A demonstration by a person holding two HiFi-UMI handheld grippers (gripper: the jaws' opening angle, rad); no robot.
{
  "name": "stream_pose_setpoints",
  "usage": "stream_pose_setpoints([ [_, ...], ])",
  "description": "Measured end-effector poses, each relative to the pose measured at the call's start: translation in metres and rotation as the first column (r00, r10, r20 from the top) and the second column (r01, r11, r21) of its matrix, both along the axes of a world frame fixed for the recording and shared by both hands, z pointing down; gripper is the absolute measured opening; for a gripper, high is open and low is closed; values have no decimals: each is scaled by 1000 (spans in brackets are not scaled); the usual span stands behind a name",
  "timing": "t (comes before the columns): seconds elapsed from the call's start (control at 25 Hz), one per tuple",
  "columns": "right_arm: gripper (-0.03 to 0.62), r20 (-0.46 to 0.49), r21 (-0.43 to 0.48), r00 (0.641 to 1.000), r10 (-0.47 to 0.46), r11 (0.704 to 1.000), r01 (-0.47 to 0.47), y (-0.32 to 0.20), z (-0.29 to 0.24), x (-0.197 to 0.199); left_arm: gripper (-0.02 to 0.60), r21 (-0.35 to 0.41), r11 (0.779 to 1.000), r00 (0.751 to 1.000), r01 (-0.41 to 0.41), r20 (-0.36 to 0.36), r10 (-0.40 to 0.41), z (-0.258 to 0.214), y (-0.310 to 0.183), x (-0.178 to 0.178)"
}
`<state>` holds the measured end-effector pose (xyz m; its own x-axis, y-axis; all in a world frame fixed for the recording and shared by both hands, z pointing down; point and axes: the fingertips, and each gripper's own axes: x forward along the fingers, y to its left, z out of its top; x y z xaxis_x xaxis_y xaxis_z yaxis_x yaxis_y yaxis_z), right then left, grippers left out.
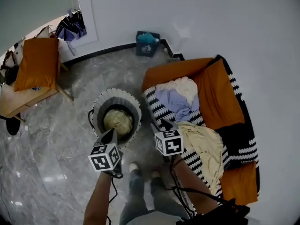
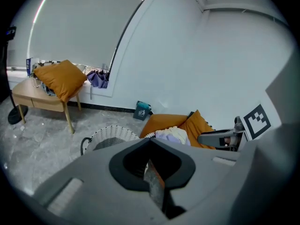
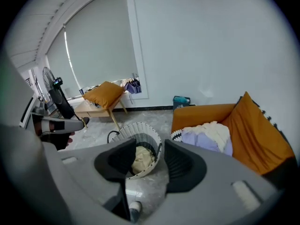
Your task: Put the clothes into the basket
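Holds left gripper (image 2: 150, 140) pressed together, right gripper (image 3: 151, 146) spread, both empty, near round white woven basket (image 1: 101, 102) containing beige cloth (image 1: 118, 120)

A home living room: orange sofa (image 1: 215, 93) heaped with clothes (image 1: 178, 102), marble floor (image 1: 47, 144), wicker laundry basket (image 1: 101, 102), standing fan (image 3: 52, 86).

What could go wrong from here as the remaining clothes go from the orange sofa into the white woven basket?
The pale yellow garment lies on the black-and-white striped blanket; the open right gripper may pinch both and drag the blanket along. The cream garment and lavender garment lie heaped together, so one might trail and drop onto the grey marble floor short of the white woven basket.
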<state>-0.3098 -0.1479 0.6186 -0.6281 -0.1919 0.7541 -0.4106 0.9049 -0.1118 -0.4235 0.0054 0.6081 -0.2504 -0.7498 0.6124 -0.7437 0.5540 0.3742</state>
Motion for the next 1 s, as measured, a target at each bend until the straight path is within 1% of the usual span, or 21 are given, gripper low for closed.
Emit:
stream_pose_setpoints([
  [0.12, 195, -17, 3, 998, 65, 998, -65, -10, -1, 39, -6, 8, 998, 998, -68, -2, 68, -4, -20, 23],
  [0.24, 195, -27, 12, 991, 130, 991, -130, -19, -4, 76, -6, 12, 990, 990, -143, -4, 143, -7, -39, 48],
  [0.36, 195, -30, 18, 976, 214, 977, -213, -28, -10, 114, -6, 22, 977, 977, -213, -5, 213, -12, -58, 72],
  [0.44, 195, -28, 22, 962, 271, 962, -271, -33, -15, 140, -6, 25, 964, 964, -265, -6, 265, -15, -71, 90],
  [0.6, 195, -28, 37, 931, 363, 932, -362, -42, -24, 191, -6, 36, 931, 932, -363, -1, 363, -24, -97, 128],
  [0.72, 195, -22, 47, 900, 434, 900, -433, -49, -30, 229, -6, 41, 902, 903, -430, 8, 430, -30, -116, 155],
  [0.88, 195, -25, 49, 849, 529, 848, -527, -53, -32, 282, -6, 42, 862, 863, -505, 10, 505, -31, -139, 191],
  [1.0, 195, -39, 41, 798, 602, 799, -600, -47, -25, 324, -6, 40, 824, 824, -566, 5, 566, -27, -154, 221],
])
